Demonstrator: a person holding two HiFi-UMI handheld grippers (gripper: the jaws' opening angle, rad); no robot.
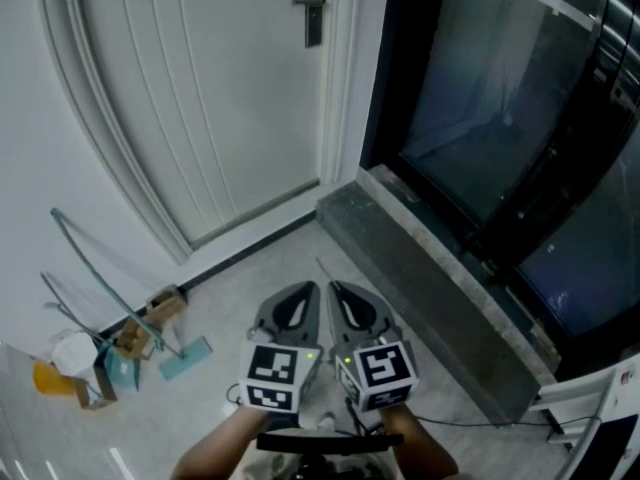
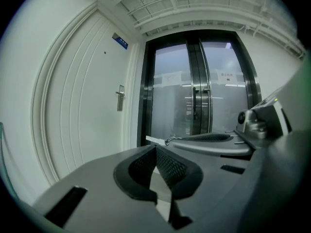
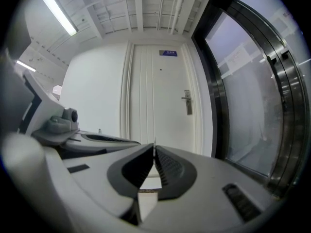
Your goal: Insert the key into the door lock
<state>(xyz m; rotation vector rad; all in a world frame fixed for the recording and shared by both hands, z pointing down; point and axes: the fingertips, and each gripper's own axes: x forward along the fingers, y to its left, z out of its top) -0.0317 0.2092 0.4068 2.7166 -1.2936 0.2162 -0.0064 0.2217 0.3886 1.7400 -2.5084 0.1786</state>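
Note:
The white door (image 1: 200,98) carries a metal lock with a lever handle (image 1: 313,8), far ahead and up; the lock also shows in the left gripper view (image 2: 120,97) and the right gripper view (image 3: 187,102). My right gripper (image 1: 337,286) is shut on a thin silver key (image 2: 156,140), whose blade sticks out forward from the tips; it appears edge-on (image 3: 154,144) between the pads of my right gripper (image 3: 154,148). Close beside it on the left, my left gripper (image 1: 308,288) is shut with nothing in it (image 2: 155,149). Both are well short of the door.
Dark glass doors (image 1: 500,108) stand to the right behind a raised stone threshold (image 1: 430,288). On the floor at left lie a long-handled dustpan (image 1: 120,298), small boxes (image 1: 150,318) and an orange item (image 1: 50,378). A cable (image 1: 480,423) runs on the floor at right.

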